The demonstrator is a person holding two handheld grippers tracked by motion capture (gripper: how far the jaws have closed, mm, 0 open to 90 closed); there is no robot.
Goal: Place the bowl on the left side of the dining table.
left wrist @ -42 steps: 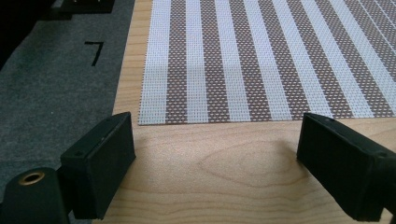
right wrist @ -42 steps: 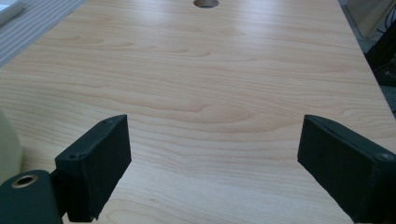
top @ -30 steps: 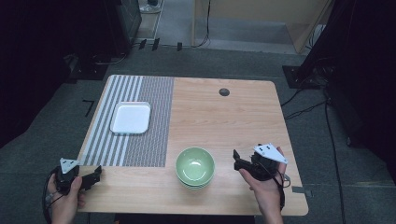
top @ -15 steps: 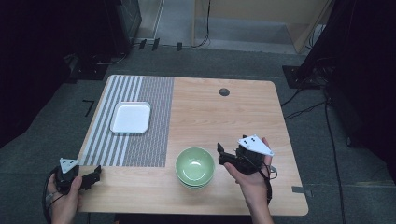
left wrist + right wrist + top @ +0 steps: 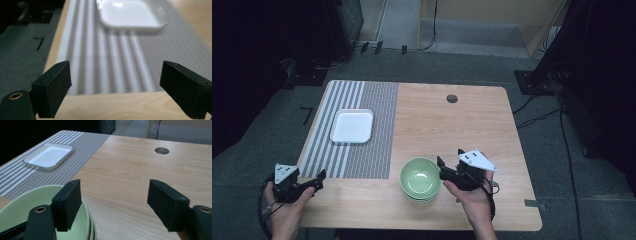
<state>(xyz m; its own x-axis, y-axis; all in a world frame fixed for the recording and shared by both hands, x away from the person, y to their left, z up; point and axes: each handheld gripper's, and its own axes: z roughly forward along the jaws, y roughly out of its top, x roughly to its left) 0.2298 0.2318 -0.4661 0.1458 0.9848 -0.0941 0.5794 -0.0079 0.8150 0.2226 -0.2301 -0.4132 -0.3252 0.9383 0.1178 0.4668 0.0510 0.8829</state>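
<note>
R gripper point(image 5: 113, 205), jaws apart w/ nothing between, just been closing a bit, one jaw over rim of stacked green bowls point(image 5: 32, 212); L gripper point(image 5: 115, 87) jaws wide apart over striped mat point(image 5: 110, 62), white tray point(image 5: 130, 13) beyond.

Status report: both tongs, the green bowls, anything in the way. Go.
Right tongs open, just been closing, one jaw over the rim of the green bowls, no grip. Left tongs open, nothing between them, at the striped mat. Nothing in the way.
</note>
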